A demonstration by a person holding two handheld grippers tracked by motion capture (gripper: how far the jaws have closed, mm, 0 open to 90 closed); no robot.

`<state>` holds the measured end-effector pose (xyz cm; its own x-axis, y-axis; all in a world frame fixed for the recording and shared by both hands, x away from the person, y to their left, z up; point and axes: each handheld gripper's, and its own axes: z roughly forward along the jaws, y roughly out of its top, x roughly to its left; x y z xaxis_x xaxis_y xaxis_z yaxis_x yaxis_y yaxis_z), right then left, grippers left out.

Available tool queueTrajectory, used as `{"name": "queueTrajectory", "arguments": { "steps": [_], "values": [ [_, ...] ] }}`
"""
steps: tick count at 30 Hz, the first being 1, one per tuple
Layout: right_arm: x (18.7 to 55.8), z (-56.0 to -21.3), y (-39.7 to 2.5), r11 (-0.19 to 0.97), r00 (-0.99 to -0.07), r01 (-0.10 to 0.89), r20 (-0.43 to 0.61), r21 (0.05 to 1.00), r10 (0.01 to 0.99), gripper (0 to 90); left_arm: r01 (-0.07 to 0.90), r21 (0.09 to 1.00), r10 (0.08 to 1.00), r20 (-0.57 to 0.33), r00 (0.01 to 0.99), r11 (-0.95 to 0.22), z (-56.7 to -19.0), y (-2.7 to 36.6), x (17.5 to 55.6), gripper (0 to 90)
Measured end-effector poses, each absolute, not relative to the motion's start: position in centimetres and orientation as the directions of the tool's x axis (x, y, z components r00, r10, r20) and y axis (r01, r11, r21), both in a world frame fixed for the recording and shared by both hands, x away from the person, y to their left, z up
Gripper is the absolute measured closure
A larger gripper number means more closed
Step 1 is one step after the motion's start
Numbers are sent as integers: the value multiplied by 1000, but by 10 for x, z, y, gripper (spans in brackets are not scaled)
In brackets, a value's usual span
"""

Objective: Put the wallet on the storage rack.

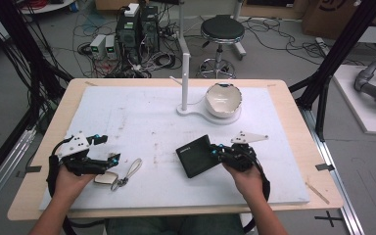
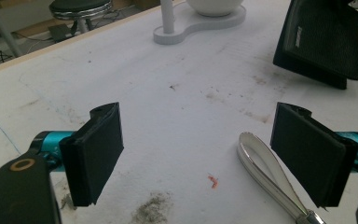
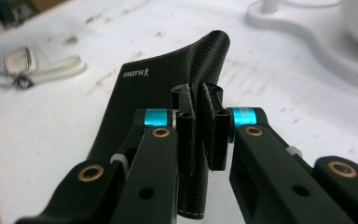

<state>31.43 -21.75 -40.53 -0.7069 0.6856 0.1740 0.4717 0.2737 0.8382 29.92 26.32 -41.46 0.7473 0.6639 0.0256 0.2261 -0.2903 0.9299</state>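
Note:
A black leather wallet (image 1: 195, 155) lies on the white mat (image 1: 142, 117) right of centre. My right gripper (image 1: 219, 151) is shut on its right edge. In the right gripper view the two pads (image 3: 186, 133) pinch the wallet's (image 3: 163, 81) raised edge, and the gripper (image 3: 201, 133) sits low over the mat. My left gripper (image 1: 106, 148) stands open at the left. A beige key fob (image 1: 106, 178) with a pale strap loop (image 1: 134, 168) lies just near of it. In the left gripper view the gripper (image 2: 200, 156) hangs over bare mat, with the strap loop (image 2: 260, 161) by its right pad (image 2: 307, 158).
A white bowl (image 1: 223, 99) sits on a white stand (image 1: 185, 73) at the back of the mat. The wooden table's edge (image 1: 176, 211) runs along the front. A stool (image 1: 222, 30) and cables are on the floor beyond the table.

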Motion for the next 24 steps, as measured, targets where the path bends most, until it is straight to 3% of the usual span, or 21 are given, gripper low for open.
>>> {"name": "queueTrajectory", "arguments": {
  "steps": [8,24],
  "values": [
    [317,-386,-235,203,-671,445,175,872,720,858,224,931,671,31,741,-289,-414,264,298,169],
    [335,-354,-258,202,-605,399,91,894,791,858,230,930,677,27,736,-288,-415,265,299,169]
  ]
}}
